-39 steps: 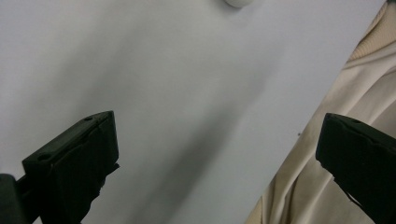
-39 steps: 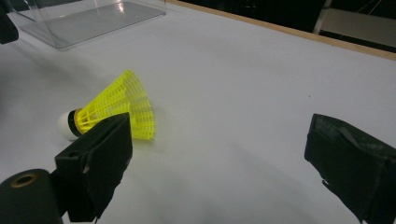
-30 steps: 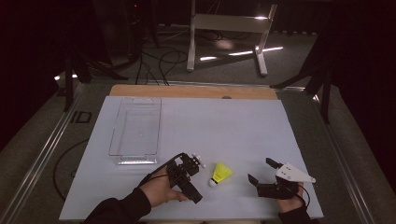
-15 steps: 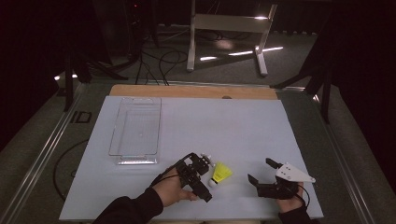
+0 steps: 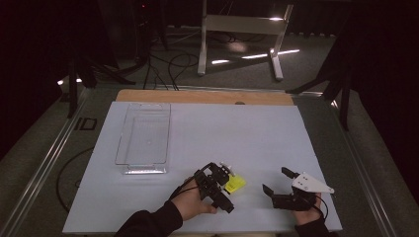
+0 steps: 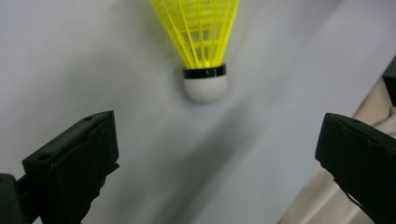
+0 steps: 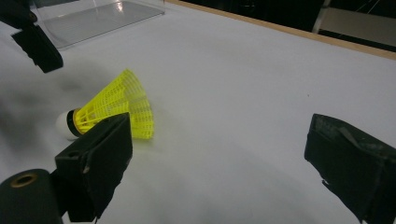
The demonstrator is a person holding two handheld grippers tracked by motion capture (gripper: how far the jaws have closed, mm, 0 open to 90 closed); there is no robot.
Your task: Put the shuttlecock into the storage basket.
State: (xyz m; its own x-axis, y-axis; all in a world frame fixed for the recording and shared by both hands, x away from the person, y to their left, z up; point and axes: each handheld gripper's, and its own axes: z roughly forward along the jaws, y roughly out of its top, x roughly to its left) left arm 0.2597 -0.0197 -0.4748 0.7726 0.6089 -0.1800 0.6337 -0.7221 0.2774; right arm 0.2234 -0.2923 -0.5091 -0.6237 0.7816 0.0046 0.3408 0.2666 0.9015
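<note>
With my left gripper (image 6: 205, 154) gaping empty before the shuttlecock (image 6: 201, 46), I feared a jaw would nudge its round cork and roll it away, my right gripper (image 7: 219, 163) likewise wide and holding nothing.

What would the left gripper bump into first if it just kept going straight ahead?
Most likely the white cork tip of the yellow shuttlecock, which lies straight ahead between the left gripper's open fingers. How far off it is stays unclear.

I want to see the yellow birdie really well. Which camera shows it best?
The right gripper view: the whole shuttlecock lies on its side, yellow skirt and white tip both plain. The left gripper view is closer but cuts off the skirt's top. In the high view it is small, beside the left gripper.
</note>
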